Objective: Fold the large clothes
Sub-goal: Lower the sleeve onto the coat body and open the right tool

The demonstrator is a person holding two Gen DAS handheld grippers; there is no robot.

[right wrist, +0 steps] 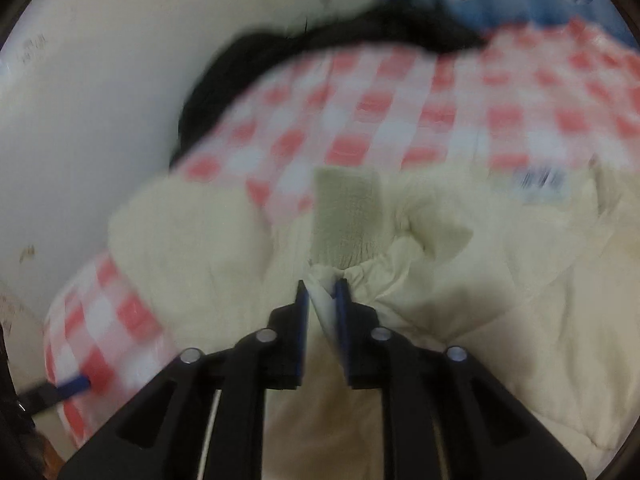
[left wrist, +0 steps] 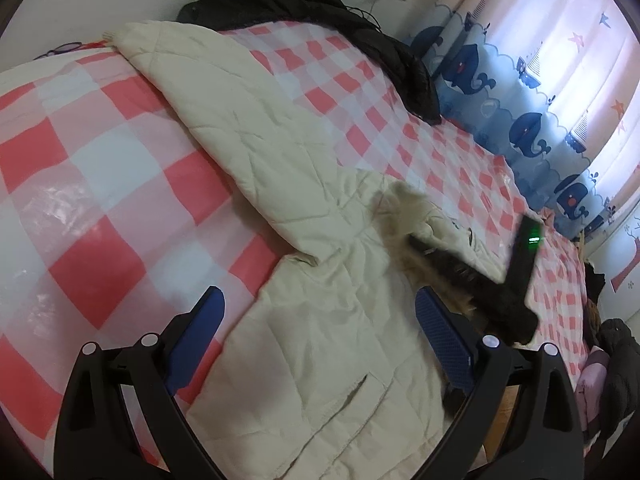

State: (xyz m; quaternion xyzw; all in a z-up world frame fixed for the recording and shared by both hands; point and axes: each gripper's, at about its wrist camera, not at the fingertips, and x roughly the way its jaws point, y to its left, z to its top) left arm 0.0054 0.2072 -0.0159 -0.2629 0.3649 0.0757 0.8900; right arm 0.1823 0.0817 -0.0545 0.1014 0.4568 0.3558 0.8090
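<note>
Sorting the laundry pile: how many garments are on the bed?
2 visible: a cream jacket spread across the checked bedsheet, its cuff pinched by the right claw, and a black coat heaped by the wall. More may be hidden.

A large cream quilted coat [left wrist: 320, 320] lies spread across the bed [left wrist: 100, 152], on its pink-and-white checked cover. One long sleeve [left wrist: 208, 92] stretches flat away from the body of the coat toward the far end of the bed, ending in a ribbed knit cuff [left wrist: 109, 34]. A stitched pocket opening [left wrist: 352, 390] shows on the near panel. Tan and dark fur trim [left wrist: 460, 272] (apparently the hood's edge) lies along the coat's right side. The other sleeve's ribbed cuff [right wrist: 346, 220] stands up, its gathered fabric pinched just below it; this view is blurred.
</note>
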